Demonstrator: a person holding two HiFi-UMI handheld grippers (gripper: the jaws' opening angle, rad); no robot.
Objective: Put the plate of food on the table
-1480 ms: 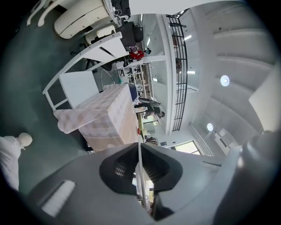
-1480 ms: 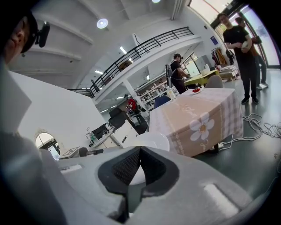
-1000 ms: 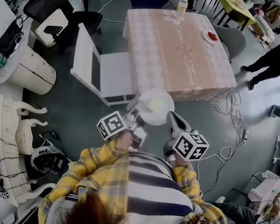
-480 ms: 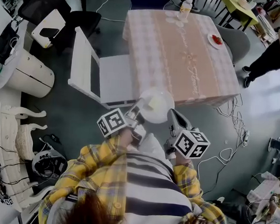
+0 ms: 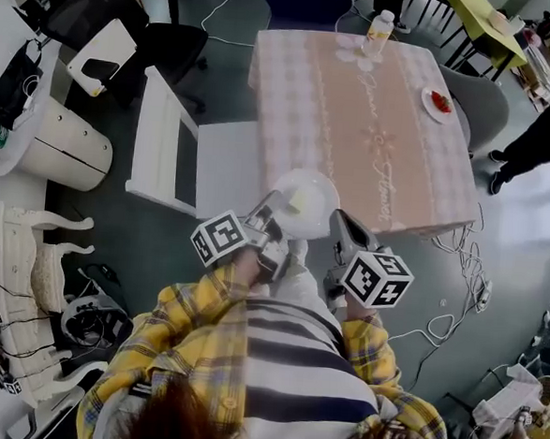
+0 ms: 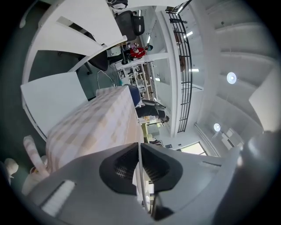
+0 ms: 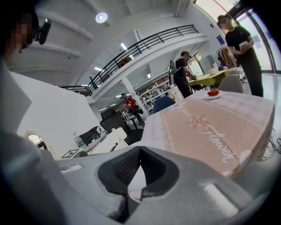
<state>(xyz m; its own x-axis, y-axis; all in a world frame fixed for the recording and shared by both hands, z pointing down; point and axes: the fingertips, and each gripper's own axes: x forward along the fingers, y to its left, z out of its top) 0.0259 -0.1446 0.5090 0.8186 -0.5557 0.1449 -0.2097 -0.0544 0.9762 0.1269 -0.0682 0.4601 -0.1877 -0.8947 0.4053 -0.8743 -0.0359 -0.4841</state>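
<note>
Right now both tools are clamped onto the same dish. The left gripper (image 5: pixel 271 216) reaches forward and inward from the person's yellow plaid sleeve (image 5: pixel 189 302). Its jaws are pressed together on the thin rim of the plate (image 5: pixel 302 202), which shows edge-on between them in the left gripper view (image 6: pixel 139 169). The right gripper (image 5: pixel 338 226) mirrors it from the other side, angled inward. In the right gripper view, its jaws are pinched on the plate's white edge (image 7: pixel 135 179). Both forearms are bent in close to the chest, so the marker cubes sit just ahead of the striped shirt (image 5: pixel 284 355).

The plate is round, pale and glossy, with a small yellowish piece of food (image 5: pixel 297 203) near its middle. It is carried level between the two grippers, and from above it overlaps the near left corner of the table (image 5: pixel 357 126).

That table wears a pink checked cloth with a flower pattern down its centre. A bottle (image 5: pixel 378 32) stands at its far edge, and a small dish of red food (image 5: pixel 440 102) sits near its right side. A white chair (image 5: pixel 181 151) stands just beside the table on the left.
</note>
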